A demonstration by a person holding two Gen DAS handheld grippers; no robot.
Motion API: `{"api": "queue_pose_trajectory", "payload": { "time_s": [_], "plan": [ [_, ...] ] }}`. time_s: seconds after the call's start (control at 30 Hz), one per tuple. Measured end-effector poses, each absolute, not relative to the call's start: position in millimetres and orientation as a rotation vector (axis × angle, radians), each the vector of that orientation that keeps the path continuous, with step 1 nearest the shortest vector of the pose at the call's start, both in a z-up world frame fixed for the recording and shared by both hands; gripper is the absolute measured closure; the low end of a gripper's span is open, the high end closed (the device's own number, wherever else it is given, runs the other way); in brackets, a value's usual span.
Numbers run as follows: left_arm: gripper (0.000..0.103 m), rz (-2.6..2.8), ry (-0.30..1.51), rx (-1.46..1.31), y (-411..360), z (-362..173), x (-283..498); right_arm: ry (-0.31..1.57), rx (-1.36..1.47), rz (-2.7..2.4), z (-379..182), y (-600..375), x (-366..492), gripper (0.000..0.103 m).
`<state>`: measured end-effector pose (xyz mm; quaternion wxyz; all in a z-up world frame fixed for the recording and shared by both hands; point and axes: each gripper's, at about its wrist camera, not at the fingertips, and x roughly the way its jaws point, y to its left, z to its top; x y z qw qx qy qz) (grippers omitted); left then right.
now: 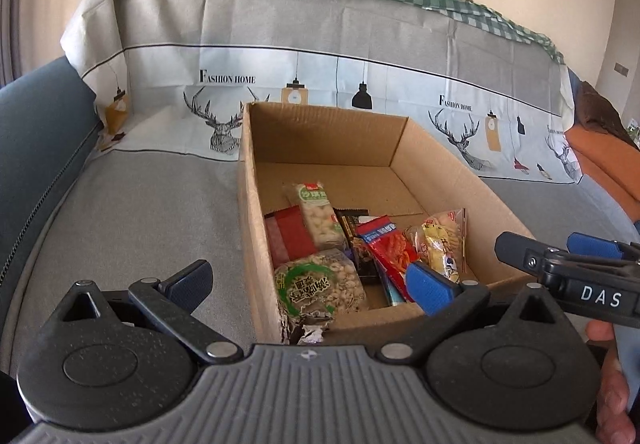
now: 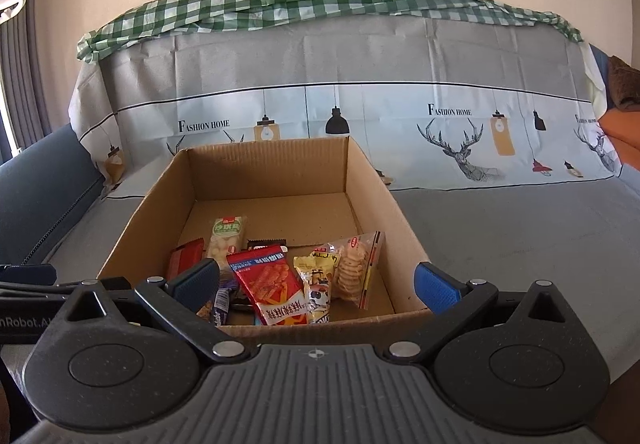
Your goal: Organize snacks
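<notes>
An open cardboard box (image 1: 252,212) (image 2: 140,212) stands on the grey sofa seat and holds several snack packs. Among them are a green peanut bag (image 1: 320,284), a pale green bar (image 1: 316,216) (image 2: 226,240), a red chips pack (image 1: 388,248) (image 2: 268,284), a yellow pack (image 2: 316,280) and a clear cracker bag (image 1: 444,232) (image 2: 356,264). My left gripper (image 1: 310,282) is open and empty at the box's near wall. My right gripper (image 2: 316,280) is open and empty just before the near wall; it also shows in the left wrist view (image 1: 560,248).
The sofa seat (image 1: 140,212) (image 2: 500,228) is covered by a grey cloth printed with deer and lamps. A green checked cloth (image 2: 320,4) lies along the backrest. A blue armrest (image 1: 40,132) is at the left, an orange cushion (image 1: 604,160) at the right.
</notes>
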<state>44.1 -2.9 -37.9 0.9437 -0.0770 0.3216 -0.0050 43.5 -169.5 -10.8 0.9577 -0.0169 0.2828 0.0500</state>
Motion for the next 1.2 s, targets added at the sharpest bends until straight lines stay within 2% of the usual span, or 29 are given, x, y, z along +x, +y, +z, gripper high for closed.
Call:
{"api": "queue_pose_trajectory", "payload": {
  "time_s": [1.2],
  "plan": [
    [0.000, -0.020, 0.654, -0.145, -7.4, -40.3, 46.1, 0.603, -0.097, 0.105, -14.2, -161.3, 47.3, 0.001]
  ]
}}
